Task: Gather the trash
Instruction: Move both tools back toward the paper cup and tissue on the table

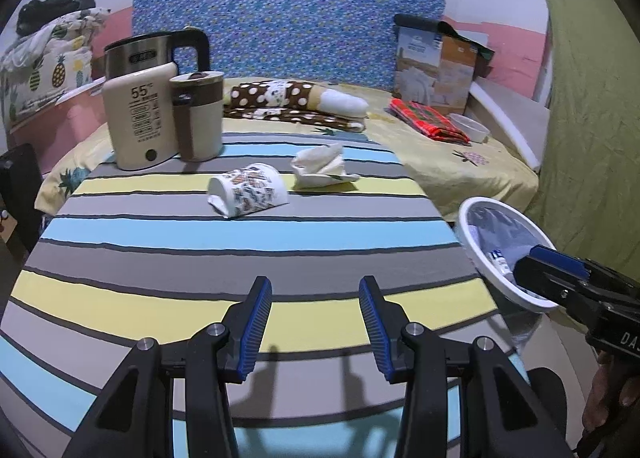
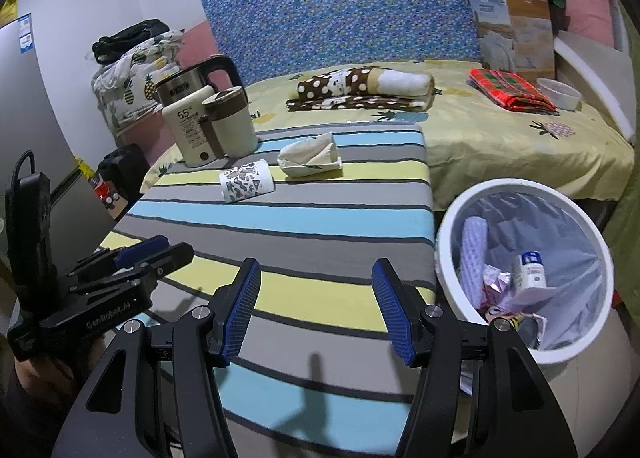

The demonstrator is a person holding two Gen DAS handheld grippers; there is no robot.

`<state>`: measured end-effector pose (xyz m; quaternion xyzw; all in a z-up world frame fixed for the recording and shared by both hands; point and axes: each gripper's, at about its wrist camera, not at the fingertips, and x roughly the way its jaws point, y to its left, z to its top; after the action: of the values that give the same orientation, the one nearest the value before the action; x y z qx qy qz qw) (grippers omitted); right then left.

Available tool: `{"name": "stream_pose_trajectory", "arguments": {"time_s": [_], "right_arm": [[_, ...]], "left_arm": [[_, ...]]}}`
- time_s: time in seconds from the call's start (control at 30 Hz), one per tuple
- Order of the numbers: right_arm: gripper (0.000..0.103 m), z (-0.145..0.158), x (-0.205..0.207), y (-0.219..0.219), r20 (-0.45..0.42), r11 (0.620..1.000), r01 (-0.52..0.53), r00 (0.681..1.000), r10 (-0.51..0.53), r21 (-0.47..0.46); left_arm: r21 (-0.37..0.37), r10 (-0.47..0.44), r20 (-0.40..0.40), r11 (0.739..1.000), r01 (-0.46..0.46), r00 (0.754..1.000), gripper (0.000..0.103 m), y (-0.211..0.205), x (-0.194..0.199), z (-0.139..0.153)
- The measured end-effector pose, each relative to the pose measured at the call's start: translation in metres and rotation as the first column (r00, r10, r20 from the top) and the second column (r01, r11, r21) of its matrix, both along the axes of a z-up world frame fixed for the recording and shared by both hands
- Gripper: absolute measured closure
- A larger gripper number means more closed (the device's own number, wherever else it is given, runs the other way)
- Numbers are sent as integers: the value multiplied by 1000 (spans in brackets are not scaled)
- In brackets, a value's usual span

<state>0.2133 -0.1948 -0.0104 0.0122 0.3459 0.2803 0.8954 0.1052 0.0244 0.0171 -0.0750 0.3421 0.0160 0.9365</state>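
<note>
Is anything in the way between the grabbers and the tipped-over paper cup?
No. Only bare striped tablecloth lies between the open left gripper and the paper cup. The right gripper has a clear path too. The crumpled tissue sits beside the cup.

counts from my two claws
ahead i count one paper cup point(image 1: 248, 193), one crumpled tissue point(image 1: 322, 166), one kettle point(image 1: 154, 53), two cream flasks point(image 1: 140, 119); one bin point(image 2: 524, 270) right.
</note>
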Motion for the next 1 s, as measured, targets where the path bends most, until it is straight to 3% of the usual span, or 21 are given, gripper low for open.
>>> {"name": "stream_pose_trajectory", "arguments": {"time_s": [0.57,1.0], "right_arm": [[44,2,34,26,-15,999,-37,999,37,1],[48,-6,77,44,-63,1000,-29,998,29,-4]], "left_arm": [[30,49,-2,998,-49,999,58,56,56,3],[42,35,-19,999,-35,999,58,87,114,-6]]}}
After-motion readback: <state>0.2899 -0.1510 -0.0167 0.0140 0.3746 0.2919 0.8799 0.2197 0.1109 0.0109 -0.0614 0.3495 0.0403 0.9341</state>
